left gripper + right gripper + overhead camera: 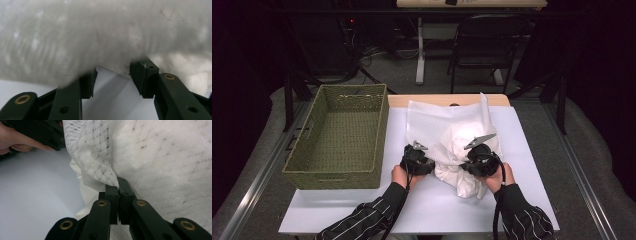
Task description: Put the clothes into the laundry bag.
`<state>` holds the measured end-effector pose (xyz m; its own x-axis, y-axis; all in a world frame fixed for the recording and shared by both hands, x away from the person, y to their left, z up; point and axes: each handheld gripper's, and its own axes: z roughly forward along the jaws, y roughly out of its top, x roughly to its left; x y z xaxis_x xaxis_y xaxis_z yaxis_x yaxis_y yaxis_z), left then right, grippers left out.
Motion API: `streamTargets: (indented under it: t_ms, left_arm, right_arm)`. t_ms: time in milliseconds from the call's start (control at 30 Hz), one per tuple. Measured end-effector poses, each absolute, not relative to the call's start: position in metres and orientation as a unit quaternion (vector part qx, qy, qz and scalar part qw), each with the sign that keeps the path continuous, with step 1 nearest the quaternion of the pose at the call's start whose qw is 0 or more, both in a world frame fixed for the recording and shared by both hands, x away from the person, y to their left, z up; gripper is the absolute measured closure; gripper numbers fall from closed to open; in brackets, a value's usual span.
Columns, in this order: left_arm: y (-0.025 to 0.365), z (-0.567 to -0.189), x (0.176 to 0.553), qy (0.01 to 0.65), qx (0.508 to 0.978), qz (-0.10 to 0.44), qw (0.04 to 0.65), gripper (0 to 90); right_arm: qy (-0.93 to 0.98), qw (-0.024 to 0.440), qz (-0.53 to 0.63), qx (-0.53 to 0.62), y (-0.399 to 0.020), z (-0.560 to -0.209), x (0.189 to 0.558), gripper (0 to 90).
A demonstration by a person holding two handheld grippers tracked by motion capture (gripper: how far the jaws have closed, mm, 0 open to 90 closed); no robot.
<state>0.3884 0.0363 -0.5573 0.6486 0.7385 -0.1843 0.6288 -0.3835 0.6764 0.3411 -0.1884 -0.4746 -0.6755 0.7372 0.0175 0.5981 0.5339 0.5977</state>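
- High view: white knit cloth (452,145) lies bunched on the white table (422,205), centre-right, with a flat sheet-like part spread toward the far edge. Green woven basket (337,175) sits just left of it, nothing inside.
- High view: left gripper (416,159) is at the cloth's left edge, right gripper (479,159) on its near-right bulge. Both hands come in from the bottom in striped sleeves.
- Left gripper view: blurred. Jaws stand apart, with a gap of bare table between them. The cloth (105,37) hangs over the fingertips (143,68), draped on the tips, but it isn't pinched.
- Right gripper view: jaws are together, clamped on a fold of the cloth (160,165) right at the tips. The right gripper (118,185) has a thin bite. The left gripper (37,131) and its hand are at the top left, touching the cloth's edge.
- Step in hand, as I judge it: getting a second grip on the left edge so the cloth can be lifted or folded, probably for the basket.
- To do it well: push the left jaws further under the hem so a real fold sits between the pads before closing. Keep the right clamp steady. Lift both together, since a thin right bite could slip if pulled sideways.
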Motion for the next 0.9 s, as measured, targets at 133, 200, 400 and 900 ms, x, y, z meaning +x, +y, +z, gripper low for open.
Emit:
streamTargets:
  t_ms: [133, 200, 400, 900]
  left_arm:
    - [0.033, -0.559, 0.389, 0.410, 0.828, 0.077, 0.374, 71.6]
    - [0.032, -0.560, 0.388, 0.406, 0.828, 0.067, 0.381, 86.6]
    - [0.041, -0.555, 0.380, 0.396, 0.829, 0.069, 0.390, 89.7]
    - [0.073, -0.536, 0.340, 0.368, 0.848, 0.048, 0.378, 67.6]
  right_arm:
    - [0.867, 0.121, 0.293, 0.384, -0.186, -0.473, 0.339, 88.7]
    - [0.868, 0.123, 0.291, 0.384, -0.186, -0.473, 0.339, 88.7]
    - [0.867, 0.140, 0.282, 0.385, -0.187, -0.475, 0.340, 88.8]
    - [0.862, 0.163, 0.270, 0.397, -0.189, -0.475, 0.342, 88.8]
